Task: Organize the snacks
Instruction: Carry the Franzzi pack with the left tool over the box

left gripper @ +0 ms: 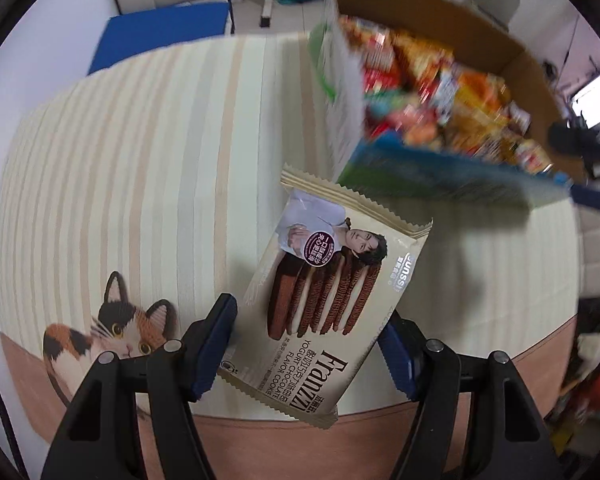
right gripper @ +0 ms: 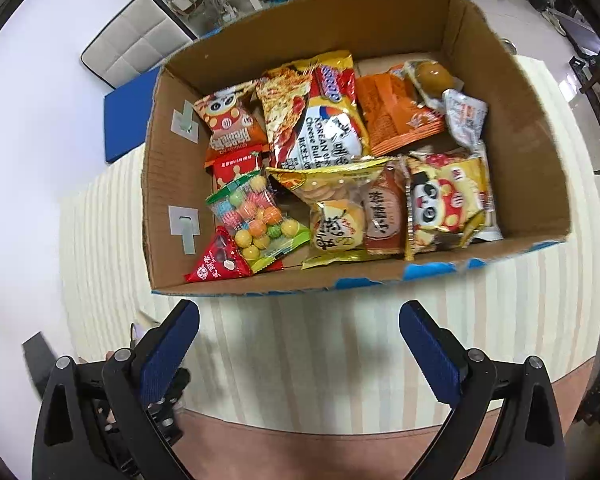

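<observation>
Both wrist views look down, sharing the snack box point(left gripper: 440, 92) point(right gripper: 520, 128)
</observation>
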A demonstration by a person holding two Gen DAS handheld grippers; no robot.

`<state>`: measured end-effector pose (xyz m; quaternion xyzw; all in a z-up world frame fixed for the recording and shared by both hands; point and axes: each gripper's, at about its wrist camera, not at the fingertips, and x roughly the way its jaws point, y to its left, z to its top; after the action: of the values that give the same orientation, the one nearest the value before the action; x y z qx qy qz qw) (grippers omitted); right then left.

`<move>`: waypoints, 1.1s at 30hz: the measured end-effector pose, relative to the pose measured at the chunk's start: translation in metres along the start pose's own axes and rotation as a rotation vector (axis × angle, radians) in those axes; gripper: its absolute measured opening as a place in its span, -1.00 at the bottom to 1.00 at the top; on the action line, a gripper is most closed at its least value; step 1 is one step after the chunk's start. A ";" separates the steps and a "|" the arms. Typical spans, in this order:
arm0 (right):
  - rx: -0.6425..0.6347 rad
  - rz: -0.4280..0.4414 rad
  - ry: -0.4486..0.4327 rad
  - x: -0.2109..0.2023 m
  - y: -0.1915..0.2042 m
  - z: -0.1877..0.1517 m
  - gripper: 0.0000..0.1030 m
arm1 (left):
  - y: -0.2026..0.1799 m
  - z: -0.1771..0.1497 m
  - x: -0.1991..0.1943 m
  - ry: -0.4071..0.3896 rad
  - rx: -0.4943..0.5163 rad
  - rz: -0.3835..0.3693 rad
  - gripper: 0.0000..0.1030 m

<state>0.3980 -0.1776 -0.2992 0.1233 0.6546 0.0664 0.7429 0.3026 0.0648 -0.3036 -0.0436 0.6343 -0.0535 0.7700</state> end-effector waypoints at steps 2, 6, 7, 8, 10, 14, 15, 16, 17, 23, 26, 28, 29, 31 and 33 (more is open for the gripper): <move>-0.002 0.003 -0.014 -0.012 -0.007 0.001 0.99 | -0.001 0.001 -0.017 -0.023 -0.021 -0.025 0.29; -0.018 -0.019 -0.047 -0.033 -0.021 0.003 0.98 | -0.022 0.041 -0.047 -0.060 -0.040 -0.050 0.29; -0.024 -0.031 -0.058 -0.039 -0.026 0.005 0.98 | -0.030 0.046 -0.051 -0.058 -0.041 -0.063 0.29; -0.028 -0.042 -0.068 -0.042 -0.029 0.008 0.98 | -0.036 0.060 -0.052 -0.053 -0.047 -0.085 0.29; -0.025 -0.060 -0.087 -0.050 -0.040 0.015 0.98 | -0.049 0.084 -0.055 -0.052 -0.040 -0.091 0.29; -0.018 -0.101 -0.101 -0.055 -0.058 0.037 0.98 | -0.074 0.126 -0.053 -0.060 0.004 -0.091 0.30; -0.018 -0.114 -0.101 -0.054 -0.062 0.044 0.98 | -0.077 0.136 -0.046 -0.050 0.005 -0.099 0.30; -0.016 -0.124 -0.103 -0.054 -0.066 0.050 0.98 | -0.081 0.147 -0.042 -0.038 0.000 -0.102 0.30; -0.015 -0.132 -0.106 -0.054 -0.069 0.056 0.99 | -0.084 0.156 -0.036 -0.029 0.006 -0.097 0.30; -0.012 -0.165 -0.095 -0.042 -0.080 0.084 0.98 | -0.092 0.215 0.007 0.058 -0.012 -0.087 0.30; -0.011 -0.173 -0.084 -0.031 -0.081 0.097 0.98 | -0.096 0.241 0.029 0.100 -0.008 -0.084 0.30; -0.010 -0.179 -0.074 -0.024 -0.081 0.104 0.99 | -0.099 0.254 0.043 0.125 -0.008 -0.077 0.30; -0.012 -0.183 -0.069 -0.020 -0.080 0.108 0.98 | -0.100 0.260 0.049 0.136 -0.009 -0.071 0.31; -0.014 -0.187 -0.062 -0.014 -0.079 0.114 0.99 | -0.103 0.269 0.059 0.155 -0.004 -0.065 0.31; -0.014 -0.188 -0.058 -0.009 -0.079 0.119 0.99 | -0.106 0.274 0.070 0.191 0.004 -0.065 0.31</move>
<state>0.5098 -0.2673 -0.2982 0.0579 0.6411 -0.0029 0.7653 0.5816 -0.0499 -0.3052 -0.0576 0.7027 -0.0837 0.7042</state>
